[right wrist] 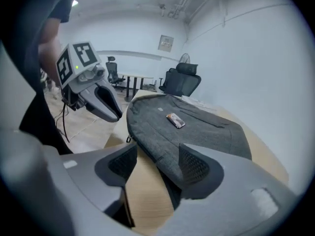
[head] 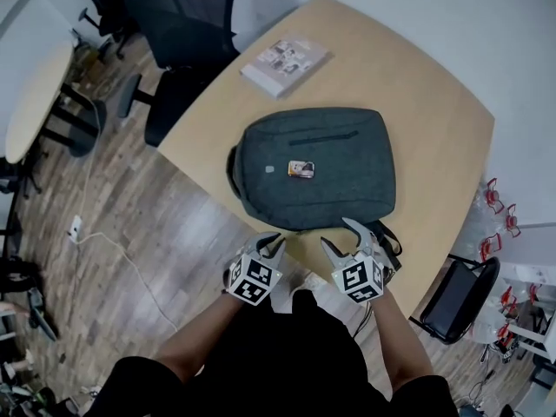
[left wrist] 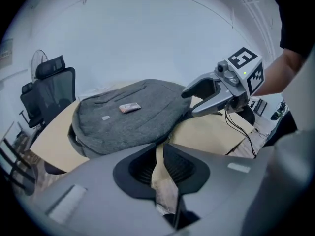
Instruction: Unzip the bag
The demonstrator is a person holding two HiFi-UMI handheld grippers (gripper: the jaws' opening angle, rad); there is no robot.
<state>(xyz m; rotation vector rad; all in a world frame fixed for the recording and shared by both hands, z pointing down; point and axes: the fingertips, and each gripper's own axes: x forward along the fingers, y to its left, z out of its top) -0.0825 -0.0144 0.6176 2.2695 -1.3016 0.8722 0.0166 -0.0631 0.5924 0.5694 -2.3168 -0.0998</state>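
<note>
A grey backpack [head: 313, 168] lies flat on the wooden table [head: 434, 120], with a small badge [head: 301, 169] on its front and a pocket zipper [head: 321, 135] farther up. Both grippers hover just off its near edge, apart from it. My left gripper [head: 268, 248] has its jaws nearly together with nothing between them; in the left gripper view [left wrist: 162, 149] only table shows in the narrow gap. My right gripper [head: 341, 240] stands open and empty; in the right gripper view [right wrist: 157, 156] the backpack [right wrist: 197, 129] edge lies just beyond its jaws. A small dark pull [right wrist: 129, 139] hangs at that edge.
A white book [head: 284, 63] lies on the table's far side. Black office chairs [head: 178, 24] stand at the far left, another black chair [head: 456, 298] at the near right. A white cable [head: 122, 259] runs over the wooden floor. The table's near edge is right below the grippers.
</note>
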